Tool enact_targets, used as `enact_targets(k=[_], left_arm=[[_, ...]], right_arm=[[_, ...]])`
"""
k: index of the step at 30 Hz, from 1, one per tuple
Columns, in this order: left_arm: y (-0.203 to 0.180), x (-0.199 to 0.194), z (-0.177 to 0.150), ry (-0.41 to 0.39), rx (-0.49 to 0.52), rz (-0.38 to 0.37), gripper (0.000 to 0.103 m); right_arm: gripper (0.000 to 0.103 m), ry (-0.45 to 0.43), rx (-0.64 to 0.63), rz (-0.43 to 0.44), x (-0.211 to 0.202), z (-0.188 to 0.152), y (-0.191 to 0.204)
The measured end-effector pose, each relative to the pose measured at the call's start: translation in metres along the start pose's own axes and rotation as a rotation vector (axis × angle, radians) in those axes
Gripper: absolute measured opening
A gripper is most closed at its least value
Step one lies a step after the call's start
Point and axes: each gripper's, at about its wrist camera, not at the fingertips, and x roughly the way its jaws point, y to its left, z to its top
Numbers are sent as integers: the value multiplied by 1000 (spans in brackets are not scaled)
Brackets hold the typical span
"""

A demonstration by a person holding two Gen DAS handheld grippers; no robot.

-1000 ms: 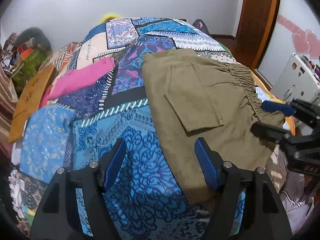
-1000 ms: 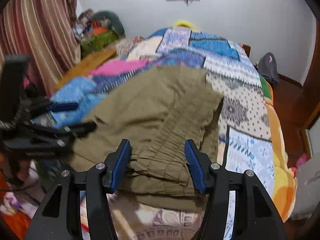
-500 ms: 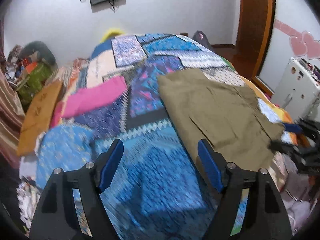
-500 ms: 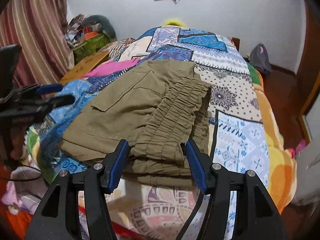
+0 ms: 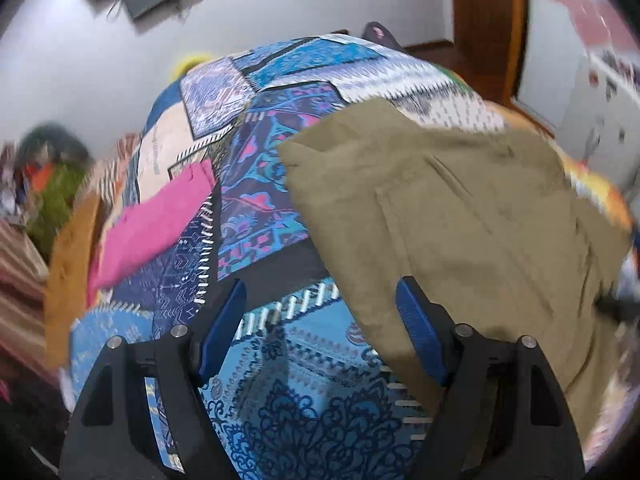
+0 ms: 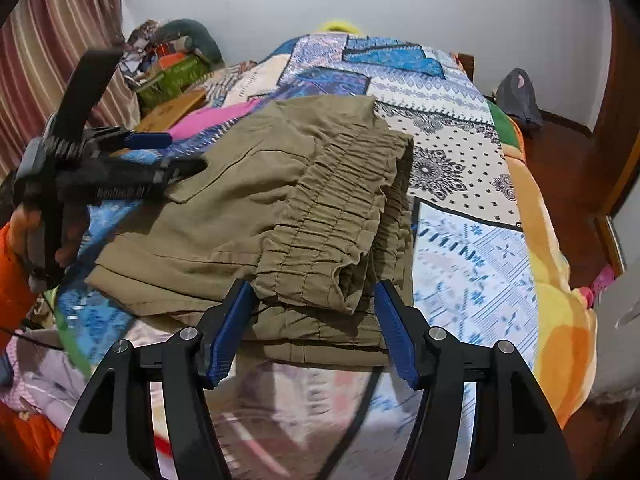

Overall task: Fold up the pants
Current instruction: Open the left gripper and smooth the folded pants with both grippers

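Note:
Olive-green pants (image 6: 280,208) lie folded in a stack on the patchwork bedspread (image 6: 460,152), elastic waistband toward me in the right wrist view. They also show in the left wrist view (image 5: 460,220), flat with a cargo pocket up. My right gripper (image 6: 314,324) is open and empty, its jaws either side of the waistband end, just short of it. My left gripper (image 5: 320,328) is open and empty above the bedspread (image 5: 280,380), at the pants' left edge. It also shows in the right wrist view (image 6: 160,156), over the pants' left side.
A pink cloth (image 5: 160,220) and a brown one (image 5: 68,264) lie on the bed's left. Clutter is piled by the striped curtain (image 6: 52,52). A dark bag (image 6: 518,96) sits on the wooden floor right of the bed. A TV hangs on the far wall.
Both grippers stayed open. The left gripper swung over the bed and came back close to the pants' left edge. The right gripper pulled back a little, and the pants lie settled in a stack.

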Motion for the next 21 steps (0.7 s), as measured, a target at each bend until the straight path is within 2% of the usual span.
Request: enact_targets(k=[3,9,16,21], left_arm=[[2,1,0,0,-12,-12,78],[17,9,-4,32,-116,-79,78],[15,11,-8,22,-182,-44,78],[23,13,-9,38,-251,-67,78]], right_arm=[[67,29,-3,26,11,8,-14],[67,44,-60,-9,28,28,-29],[67,38,-109,-37,55,57,-42],[66,17,-78,-68,81,77,-49]])
